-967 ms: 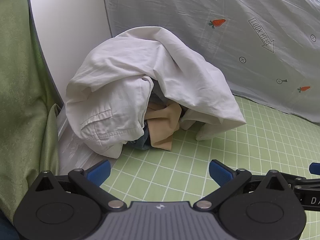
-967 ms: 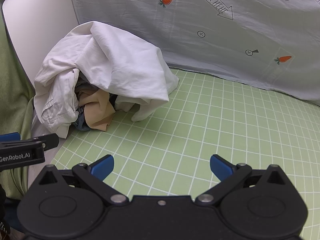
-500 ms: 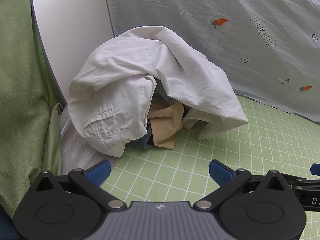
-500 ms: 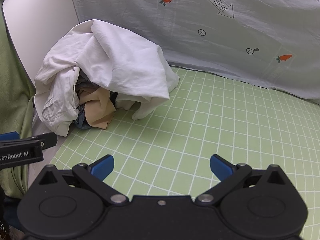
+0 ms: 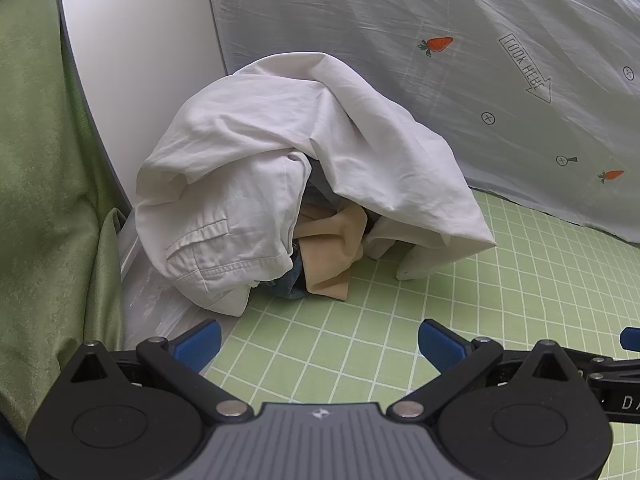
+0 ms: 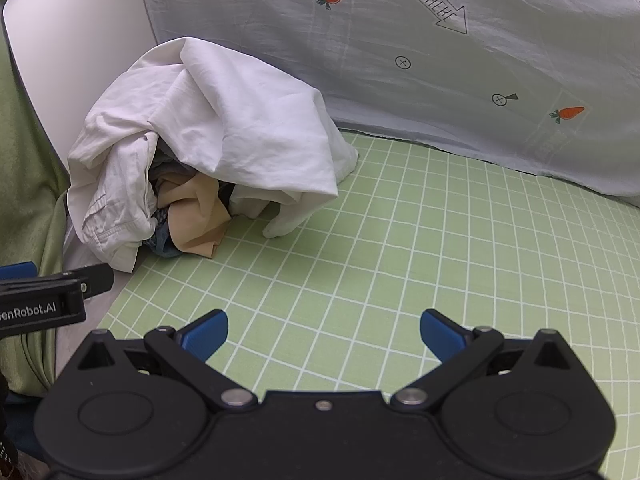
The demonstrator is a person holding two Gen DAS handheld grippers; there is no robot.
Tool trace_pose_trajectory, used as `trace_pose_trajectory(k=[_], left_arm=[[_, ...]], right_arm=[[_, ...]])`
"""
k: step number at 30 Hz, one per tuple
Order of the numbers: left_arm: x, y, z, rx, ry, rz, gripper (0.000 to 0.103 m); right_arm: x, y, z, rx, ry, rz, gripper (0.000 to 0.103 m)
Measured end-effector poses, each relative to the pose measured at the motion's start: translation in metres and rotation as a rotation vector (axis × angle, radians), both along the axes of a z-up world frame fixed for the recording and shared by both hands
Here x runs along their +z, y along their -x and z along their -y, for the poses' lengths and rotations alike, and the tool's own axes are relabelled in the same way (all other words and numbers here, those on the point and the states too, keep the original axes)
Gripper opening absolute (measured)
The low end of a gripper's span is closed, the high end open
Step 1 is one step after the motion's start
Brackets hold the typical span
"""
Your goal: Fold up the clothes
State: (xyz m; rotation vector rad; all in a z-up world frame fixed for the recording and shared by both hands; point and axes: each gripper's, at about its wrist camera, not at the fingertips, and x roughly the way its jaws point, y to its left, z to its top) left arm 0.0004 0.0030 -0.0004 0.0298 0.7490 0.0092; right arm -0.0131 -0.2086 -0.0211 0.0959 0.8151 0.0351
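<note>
Because the white garment ahead of both spread, empty jaws is limp, grasp its stitched hem.

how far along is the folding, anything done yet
Nothing looks folded: the clothes sit in one heap, a white garment draped over a tan piece and some denim. Nothing is in hand; the left claw and right claw are open and empty above the green grid mat. All folding remains.
</note>
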Motion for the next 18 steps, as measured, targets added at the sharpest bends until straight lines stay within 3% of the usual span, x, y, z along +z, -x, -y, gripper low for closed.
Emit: trace_pose_trajectory(k=[18], left_arm=[[-0.0007,0.0002,0.0011,-0.008,0.000,-0.001,0.103]], right_arm=[[-0.0018,-0.0009,-0.0008,-0.002,0.007,-0.009,0.103]])
